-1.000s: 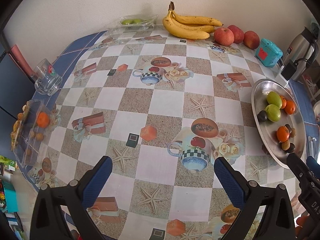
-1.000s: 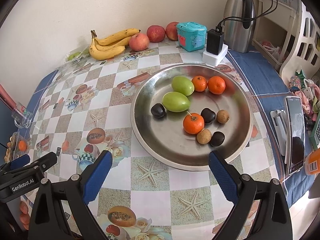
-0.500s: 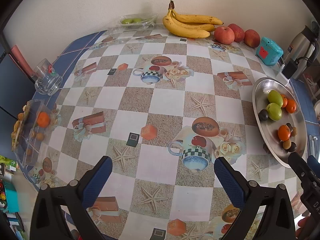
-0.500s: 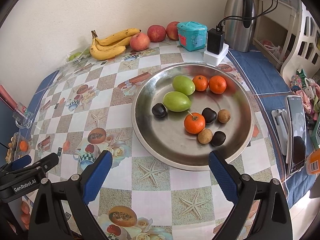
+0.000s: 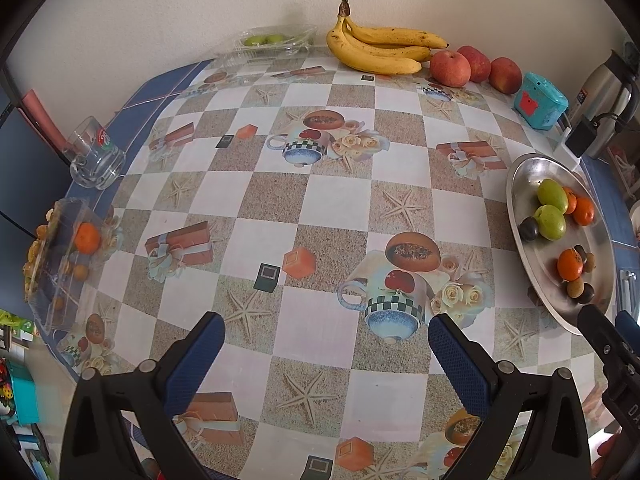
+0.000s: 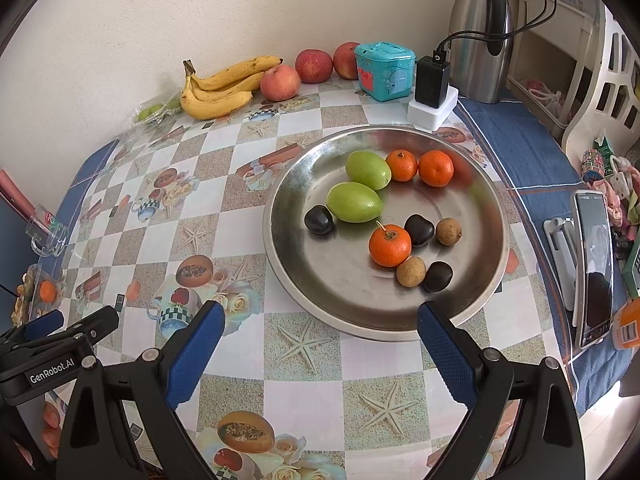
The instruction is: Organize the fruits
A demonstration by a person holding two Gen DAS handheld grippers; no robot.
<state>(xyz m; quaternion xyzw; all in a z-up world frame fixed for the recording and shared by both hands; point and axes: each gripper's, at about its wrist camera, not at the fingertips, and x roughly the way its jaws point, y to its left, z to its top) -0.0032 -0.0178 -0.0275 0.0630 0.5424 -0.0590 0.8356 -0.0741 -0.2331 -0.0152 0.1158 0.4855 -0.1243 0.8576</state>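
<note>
Right wrist view: both grippers spread wide and empty over the patterned surface (image 6: 240, 224).

At lower left the left gripper (image 6: 60, 326) hangs with nothing between its fingers. At upper left, bananas (image 6: 216, 88) and apples (image 6: 280, 82) line the wall. Right of centre, the steel plate (image 6: 312, 272) holds green fruits (image 6: 354, 202), oranges (image 6: 390, 245) and small dark fruits (image 6: 318, 220), just beyond the right gripper (image 6: 320, 336).
</note>
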